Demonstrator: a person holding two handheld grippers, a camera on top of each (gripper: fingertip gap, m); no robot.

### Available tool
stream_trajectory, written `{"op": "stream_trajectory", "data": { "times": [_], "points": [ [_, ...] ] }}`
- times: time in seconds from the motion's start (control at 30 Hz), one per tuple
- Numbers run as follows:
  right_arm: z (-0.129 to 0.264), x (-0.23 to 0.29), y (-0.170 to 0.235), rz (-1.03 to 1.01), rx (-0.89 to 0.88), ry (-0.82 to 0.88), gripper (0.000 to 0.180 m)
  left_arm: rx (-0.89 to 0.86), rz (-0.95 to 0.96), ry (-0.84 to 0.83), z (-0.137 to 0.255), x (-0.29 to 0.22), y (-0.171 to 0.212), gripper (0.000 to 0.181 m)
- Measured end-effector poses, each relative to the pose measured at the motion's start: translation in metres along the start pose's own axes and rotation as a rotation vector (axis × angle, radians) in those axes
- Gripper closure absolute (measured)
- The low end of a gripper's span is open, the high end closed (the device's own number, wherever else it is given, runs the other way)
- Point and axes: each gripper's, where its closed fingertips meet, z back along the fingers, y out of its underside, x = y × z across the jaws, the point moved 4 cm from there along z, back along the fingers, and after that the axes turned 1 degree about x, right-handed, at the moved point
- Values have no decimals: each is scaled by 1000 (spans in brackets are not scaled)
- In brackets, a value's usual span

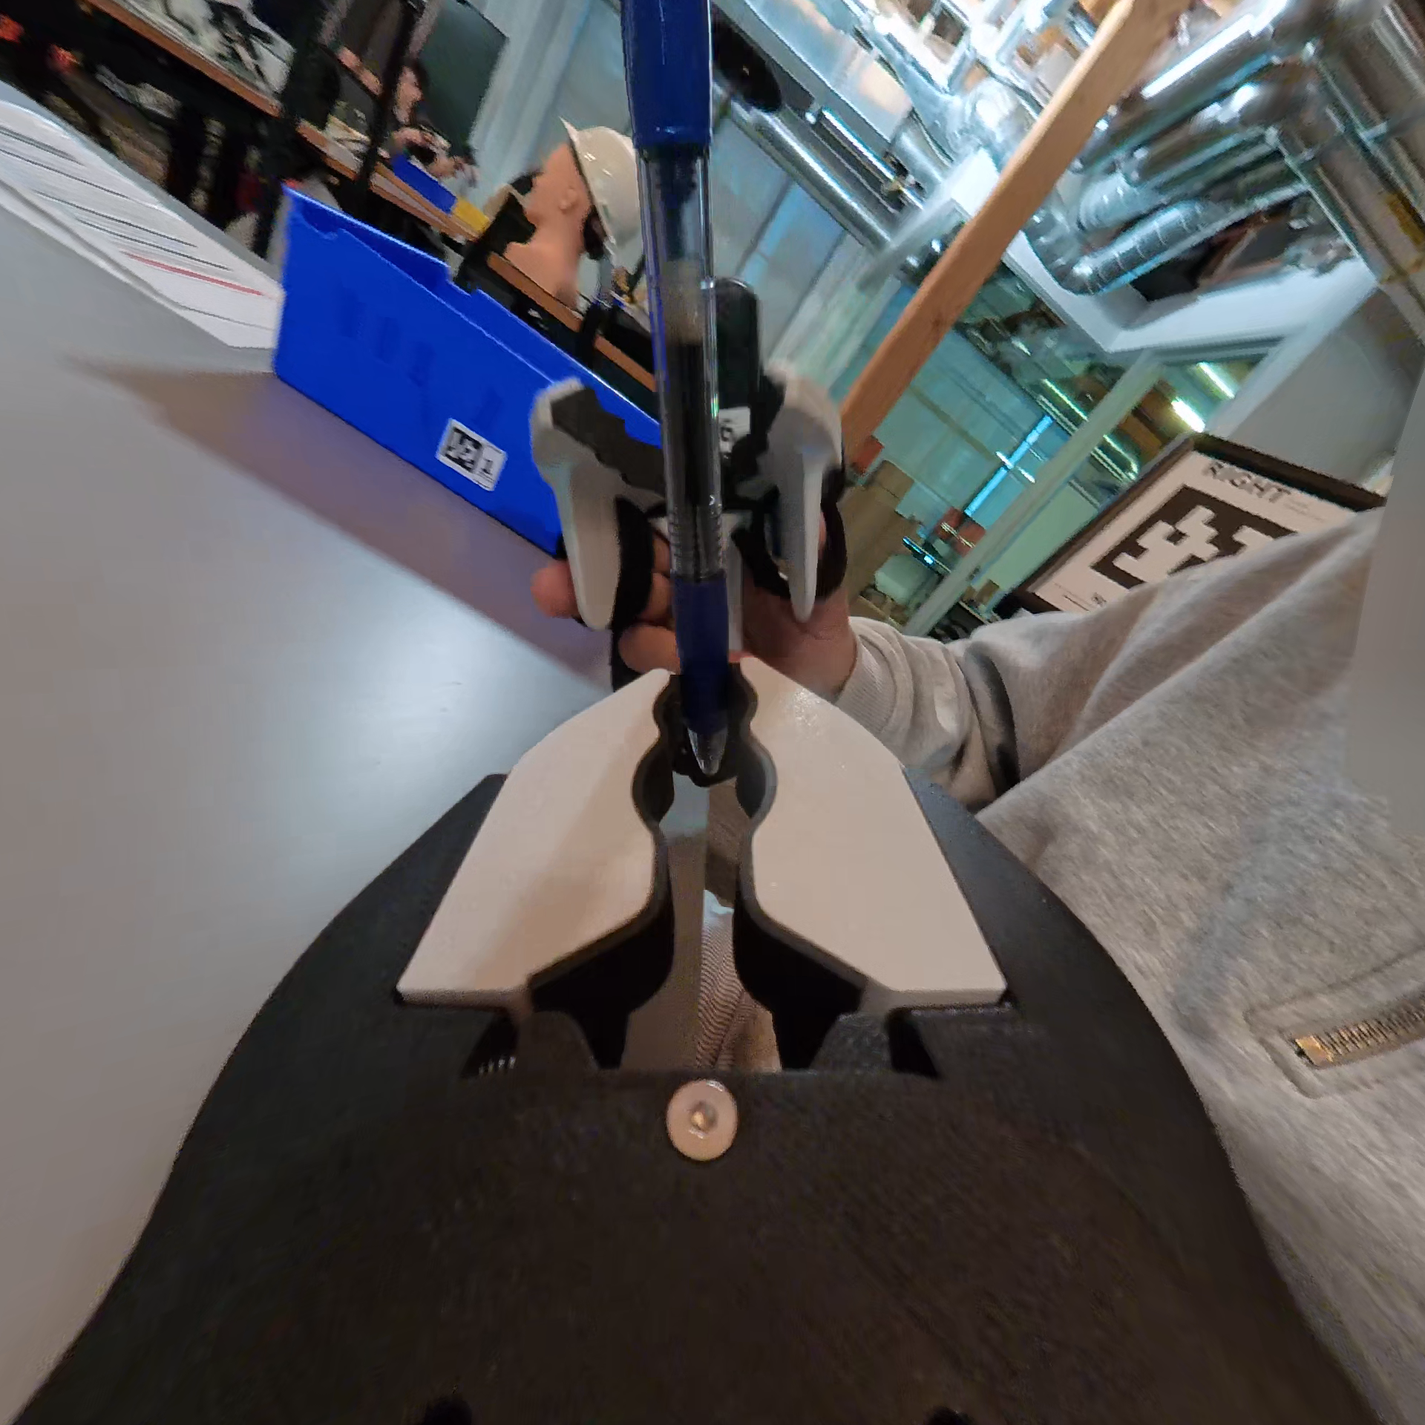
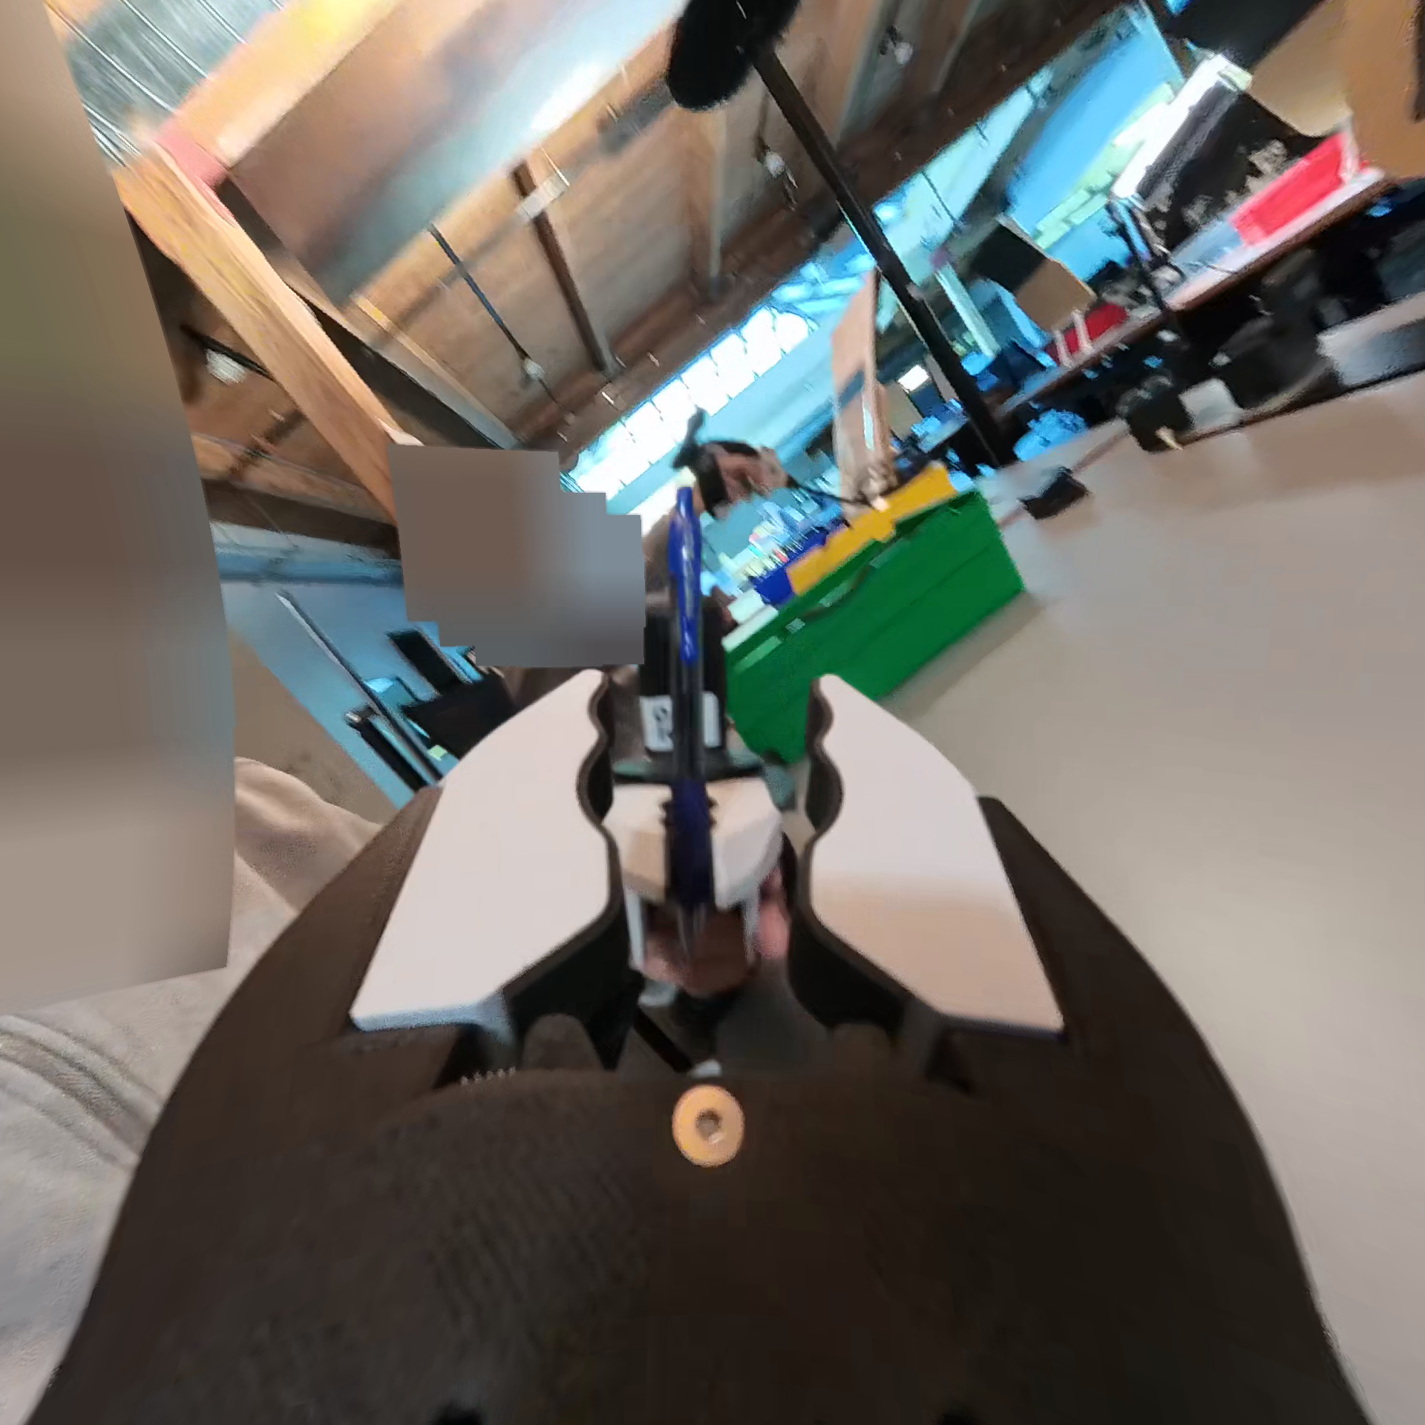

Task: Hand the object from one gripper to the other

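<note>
— Looking at the left gripper (image 1: 703, 721): what does it have?

— A blue pen (image 1: 682, 370), pinched near its tip between the white fingers (image 1: 586, 833), barrel pointing away from the camera.

— And the right gripper (image 2: 705, 686)?

— Its fingers are spread wide, one on each side of the pen (image 2: 686, 771) and clear of it. The left wrist view shows that gripper (image 1: 686, 463) straddling the barrel partway up.

— Anything else around?

— A grey table (image 1: 193, 617) with a blue bin (image 1: 401, 362) on it, and a green bin (image 2: 887, 617) in the right wrist view. That view is blurred.
</note>
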Motion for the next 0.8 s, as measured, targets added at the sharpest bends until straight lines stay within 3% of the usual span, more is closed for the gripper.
{"op": "stream_trajectory", "data": {
  "times": [0.03,0.33,0.8],
  "points": [
    [-1,-4,5,24,44,40,134,-14,9,-24,3,4,-2,169],
    [-6,-8,23,125,200,97,147,64,-6,-156,6,19,4,169],
    [-12,-1,37,188,279,84,165,166,-79,-149,-5,11,17,169]
  ]
}}
